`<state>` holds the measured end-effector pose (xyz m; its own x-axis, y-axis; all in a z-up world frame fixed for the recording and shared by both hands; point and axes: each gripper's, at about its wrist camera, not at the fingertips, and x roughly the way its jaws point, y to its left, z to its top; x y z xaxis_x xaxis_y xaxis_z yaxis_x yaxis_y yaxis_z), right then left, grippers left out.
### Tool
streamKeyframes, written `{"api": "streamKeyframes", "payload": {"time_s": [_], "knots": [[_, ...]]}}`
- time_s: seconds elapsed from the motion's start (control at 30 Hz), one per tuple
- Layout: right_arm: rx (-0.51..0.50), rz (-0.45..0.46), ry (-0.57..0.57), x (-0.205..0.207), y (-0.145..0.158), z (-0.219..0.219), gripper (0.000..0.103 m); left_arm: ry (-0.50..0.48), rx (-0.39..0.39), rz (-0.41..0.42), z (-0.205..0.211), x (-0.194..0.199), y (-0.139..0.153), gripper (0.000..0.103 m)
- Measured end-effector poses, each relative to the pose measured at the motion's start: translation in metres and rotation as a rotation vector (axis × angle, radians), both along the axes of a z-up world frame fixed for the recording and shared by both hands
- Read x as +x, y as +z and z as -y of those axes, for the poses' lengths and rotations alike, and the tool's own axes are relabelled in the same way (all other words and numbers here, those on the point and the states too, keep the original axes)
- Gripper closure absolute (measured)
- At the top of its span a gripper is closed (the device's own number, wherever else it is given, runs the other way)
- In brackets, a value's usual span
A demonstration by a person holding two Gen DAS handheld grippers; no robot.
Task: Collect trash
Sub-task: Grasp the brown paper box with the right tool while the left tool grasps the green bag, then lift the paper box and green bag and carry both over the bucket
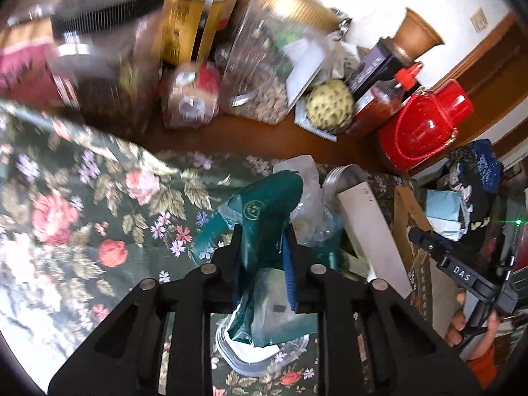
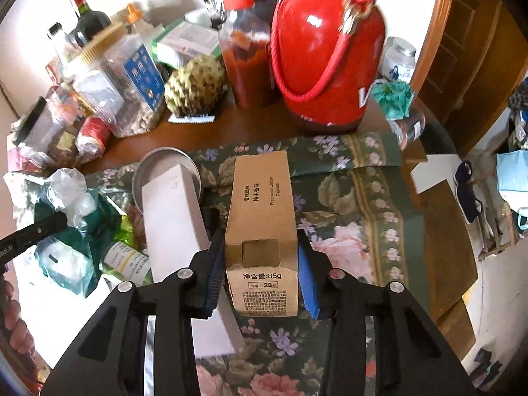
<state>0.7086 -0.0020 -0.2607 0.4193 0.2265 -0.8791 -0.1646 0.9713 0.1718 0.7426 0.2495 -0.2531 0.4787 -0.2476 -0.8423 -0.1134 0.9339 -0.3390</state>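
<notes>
My left gripper [image 1: 262, 234] is shut on a crumpled teal plastic wrapper [image 1: 264, 211] and holds it above the floral tablecloth [image 1: 99, 198]. Its finger also shows at the left of the right wrist view [image 2: 49, 224], beside the same teal wrapper [image 2: 99, 221]. My right gripper [image 2: 260, 250] is shut on a brown cardboard candle box [image 2: 260, 217] that points away over the cloth. The right gripper also shows at the far right of the left wrist view [image 1: 425, 239]. A long white box [image 2: 178, 231] lies left of the brown box, its far end on a round metal lid [image 2: 161, 165].
Clear plastic bags [image 2: 66, 191] and a small bottle [image 2: 125, 259] lie by the teal wrapper. At the back stand a red thermos [image 2: 323, 49], a red sauce bottle [image 2: 244, 56], a custard apple [image 2: 194, 85], jars and packets [image 2: 132, 76]. The table edge and floor lie to the right [image 2: 462, 217].
</notes>
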Motion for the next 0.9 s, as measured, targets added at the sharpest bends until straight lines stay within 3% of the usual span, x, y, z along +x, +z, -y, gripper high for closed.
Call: {"api": "streamKeyframes", "payload": {"time_s": [0.27,0.57,0.9], "knots": [[0.039,0.067,-0.004,-0.022,0.031,0.034,0.067,0.059,0.09,0.109,0.022,-0.036,0.061,0.086],[0.086,0.196,0.065,-0.07,0.08,0.071,0.067,0.135,0.174,0.269,0.084,-0.098,0.135,0.087],[0.146,0.324,0.203,-0.126,0.128,0.102,0.067,0.203,0.218,0.352,0.15,-0.179,0.175,0.087]]}}
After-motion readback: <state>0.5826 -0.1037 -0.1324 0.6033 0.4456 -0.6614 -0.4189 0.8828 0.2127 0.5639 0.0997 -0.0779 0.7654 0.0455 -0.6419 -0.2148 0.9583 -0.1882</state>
